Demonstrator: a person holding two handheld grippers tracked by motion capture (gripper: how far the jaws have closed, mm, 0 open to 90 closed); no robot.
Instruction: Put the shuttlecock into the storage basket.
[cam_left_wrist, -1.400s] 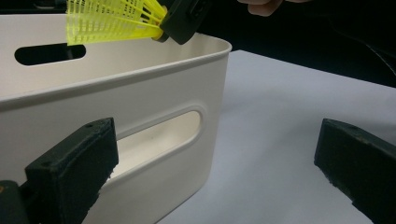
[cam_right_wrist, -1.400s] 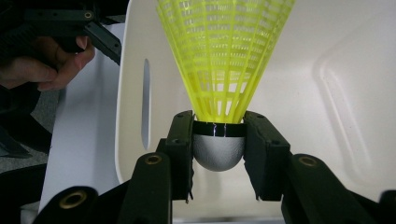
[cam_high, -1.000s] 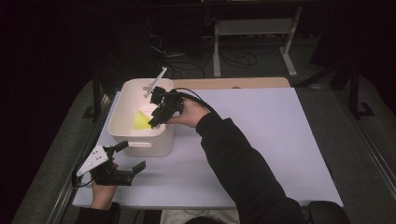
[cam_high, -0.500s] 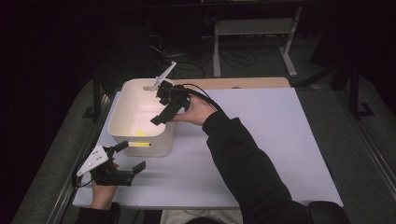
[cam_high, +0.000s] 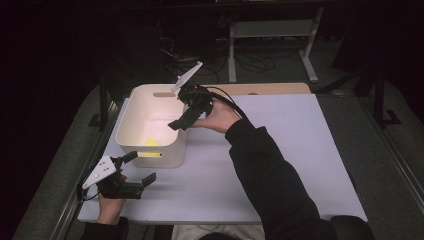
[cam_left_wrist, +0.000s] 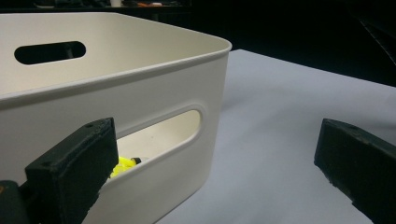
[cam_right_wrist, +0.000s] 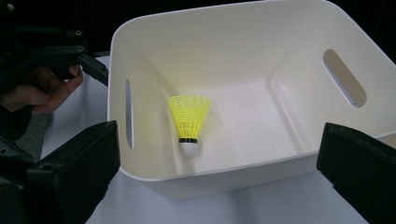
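1. while the right claw (cam_high: 181, 121) hangs over the near right rim of the bin (cam_high: 131, 131), its jaws stand wide apart with nothing between them; they have just been opening.
2. seen along the right claw's own jaws, the bin's white floor lies below and ahead, and both jaws frame it from the bottom corners.
3. the shuttlecock (cam_right_wrist: 188, 119) rests on the bin floor near the wall with the slot handle, cork end toward the camera, yellow skirt flaring away from it.
4. from above, a bit of the shuttlecock's yellow shows at the bin's near inner wall (cam_high: 151, 142) and through the front handle slot.
5. the left claw (cam_high: 138, 169) rests low on the desk (cam_high: 300, 150), just in front of the bin's near left corner, held by the left hand (cam_high: 109, 200).
6. its jaws are spread wide too and hold nothing; one jaw sits close to the bin's front wall, the other over bare desk.
7. in the left gripper view the bin's front handle slot (cam_left_wrist: 161, 133) lies just past the left-hand jaw, with yellow visible through it.
8. a dark sleeve (cam_high: 280, 185) runs from the bottom edge up to the right hand (cam_high: 217, 116).
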